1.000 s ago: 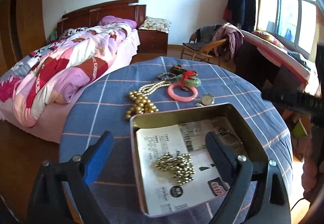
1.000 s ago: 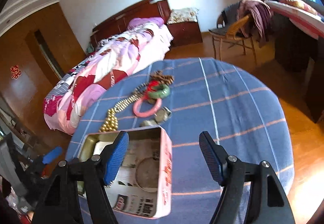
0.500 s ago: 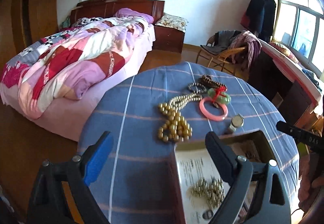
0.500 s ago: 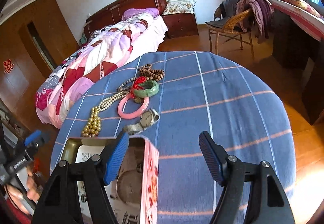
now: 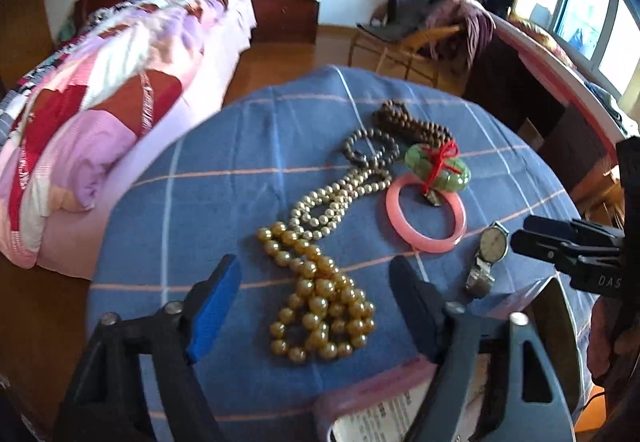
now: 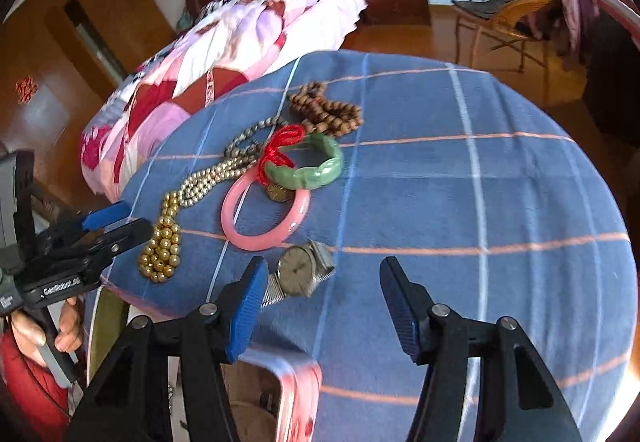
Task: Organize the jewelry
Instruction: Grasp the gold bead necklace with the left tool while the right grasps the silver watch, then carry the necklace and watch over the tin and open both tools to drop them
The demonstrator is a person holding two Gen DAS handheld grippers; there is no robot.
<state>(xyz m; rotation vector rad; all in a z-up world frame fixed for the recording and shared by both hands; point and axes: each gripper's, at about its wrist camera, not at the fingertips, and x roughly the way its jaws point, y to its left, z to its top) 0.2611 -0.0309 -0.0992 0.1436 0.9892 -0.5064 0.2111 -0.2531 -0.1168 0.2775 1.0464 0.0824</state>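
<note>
On the blue checked tablecloth [image 5: 224, 178] a heap of gold beads [image 5: 320, 306] lies right under my left gripper [image 5: 314, 306]. Its jaws are closing either side of the heap, and the pads are clear of it. My right gripper [image 6: 322, 306] hangs just short of a silver wristwatch [image 6: 298, 274], which sits by its left pad [image 6: 244, 310]; these jaws are closing too, with nothing between them. Farther off lie a pink bangle [image 6: 260, 238], a green bangle tied with red string [image 6: 316, 172], a pearl strand [image 5: 328, 198] and brown wooden beads [image 6: 324, 110].
The pink-rimmed tin box [image 5: 380, 398] sits at the near edge below both grippers. A hand [image 6: 64, 330] holds the left tool. A bed [image 5: 120, 82] stands left of the round table, a chair [image 5: 420, 34] with clothes behind it, and a desk to the right.
Both views have slid forward off the open tin and down toward the loose jewelry. The gold beads now sit between the left fingers. Both pairs of jaws stand narrower than before.
</note>
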